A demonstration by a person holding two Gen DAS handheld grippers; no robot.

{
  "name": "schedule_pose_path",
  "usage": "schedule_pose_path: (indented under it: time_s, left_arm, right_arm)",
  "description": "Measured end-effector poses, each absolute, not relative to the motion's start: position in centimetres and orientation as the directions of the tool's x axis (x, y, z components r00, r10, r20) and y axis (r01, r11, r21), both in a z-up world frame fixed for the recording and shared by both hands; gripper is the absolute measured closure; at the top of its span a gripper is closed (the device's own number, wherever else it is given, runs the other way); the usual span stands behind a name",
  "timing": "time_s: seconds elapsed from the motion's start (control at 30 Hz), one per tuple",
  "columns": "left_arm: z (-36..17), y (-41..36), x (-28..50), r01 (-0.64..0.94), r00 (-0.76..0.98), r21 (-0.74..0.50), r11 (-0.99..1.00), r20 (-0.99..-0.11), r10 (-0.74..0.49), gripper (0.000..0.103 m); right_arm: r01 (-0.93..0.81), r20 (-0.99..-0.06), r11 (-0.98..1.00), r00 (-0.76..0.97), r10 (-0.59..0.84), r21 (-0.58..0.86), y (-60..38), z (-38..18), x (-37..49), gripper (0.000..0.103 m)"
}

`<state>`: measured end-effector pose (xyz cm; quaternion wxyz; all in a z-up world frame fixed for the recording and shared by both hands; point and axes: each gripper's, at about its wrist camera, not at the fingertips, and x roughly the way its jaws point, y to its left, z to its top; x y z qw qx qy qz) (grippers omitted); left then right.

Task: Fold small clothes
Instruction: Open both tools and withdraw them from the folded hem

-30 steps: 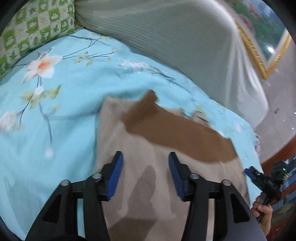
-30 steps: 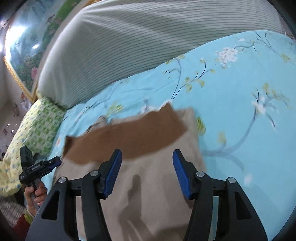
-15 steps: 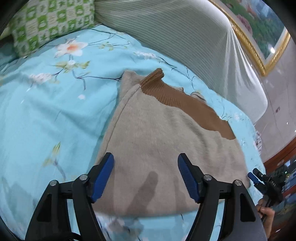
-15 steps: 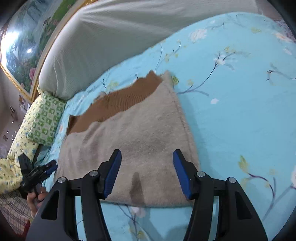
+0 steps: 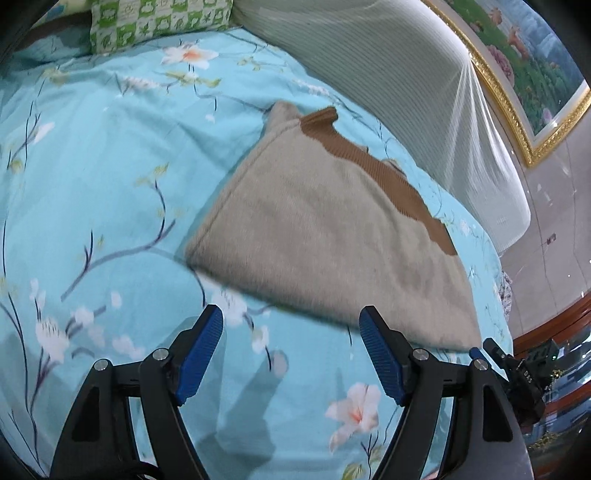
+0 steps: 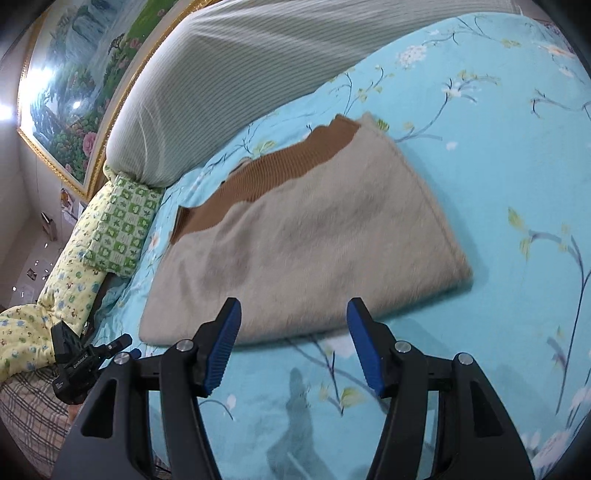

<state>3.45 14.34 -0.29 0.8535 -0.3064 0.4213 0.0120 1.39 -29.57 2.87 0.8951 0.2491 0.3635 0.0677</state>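
Note:
A beige knitted garment with a brown ribbed band along its far edge lies folded flat on the blue floral bedspread. It also shows in the right wrist view, with the brown band at the far side. My left gripper is open and empty, held above the bedspread just short of the garment's near edge. My right gripper is open and empty, its fingertips over the garment's near edge. Neither touches the cloth.
A striped grey headboard cushion rises behind the garment. A green checked pillow lies at the far left; it also shows in the right wrist view, beside a yellow quilt. A framed painting hangs beyond.
Both grippers have pulled back and up from over the garment. The garment now lies whole in view ahead of the fingertips, and more bedspread shows below them.

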Motion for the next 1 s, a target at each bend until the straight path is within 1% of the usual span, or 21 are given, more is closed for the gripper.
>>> schedule_pose_path:
  time_s: [0.17, 0.23, 0.33, 0.5, 0.83, 0.9, 0.97, 1.0]
  left_arm:
    - [-1.4, 13.7, 2.4, -0.286, 0.628, -0.538, 0.793, -0.731, -0.269, 0.026]
    - [-1.7, 13.4, 2.3, -0.283, 0.624, -0.543, 0.791, -0.731, -0.279, 0.025]
    - [-1.8, 13.0, 2.2, -0.274, 0.645, -0.556, 0.785, -0.712, -0.279, 0.021]
    - [-2.3, 13.3, 2.7, -0.279, 0.672, -0.616, 0.737, -0.674, -0.309, 0.020]
    - [-2.9, 15.0, 8.8, -0.334, 0.714, -0.597, 0.729, -0.665, -0.218, 0.020]
    - [-2.8, 15.2, 10.0, -0.335, 0.724, -0.583, 0.740, -0.662, -0.193, 0.021]
    - [-2.6, 15.2, 10.9, -0.327, 0.739, -0.573, 0.751, -0.651, -0.174, 0.029]
    - [-2.5, 15.1, 11.2, -0.320, 0.742, -0.571, 0.756, -0.647, -0.174, 0.043]
  right_arm:
    - [0.052, -0.615, 0.870, 0.729, 0.302, 0.490, -28.6, 2.3, 0.3, 0.042]
    - [0.045, -0.616, 0.876, 0.728, 0.301, 0.480, -28.0, 2.1, -0.2, 0.042]
    - [0.026, -0.616, 0.882, 0.725, 0.308, 0.471, -27.1, 1.7, -0.7, 0.041]
    - [0.004, -0.622, 0.882, 0.711, 0.330, 0.472, -25.9, 1.4, -0.7, 0.041]
    - [-0.033, -0.614, 0.885, 0.709, 0.348, 0.464, -24.7, 2.4, -0.4, 0.037]
    - [-0.031, -0.616, 0.887, 0.708, 0.345, 0.461, -24.7, 2.4, -0.3, 0.037]
    - [-0.028, -0.614, 0.884, 0.709, 0.347, 0.467, -25.0, 2.5, -0.1, 0.037]
    - [-0.025, -0.614, 0.883, 0.709, 0.345, 0.468, -25.2, 2.5, 0.0, 0.037]
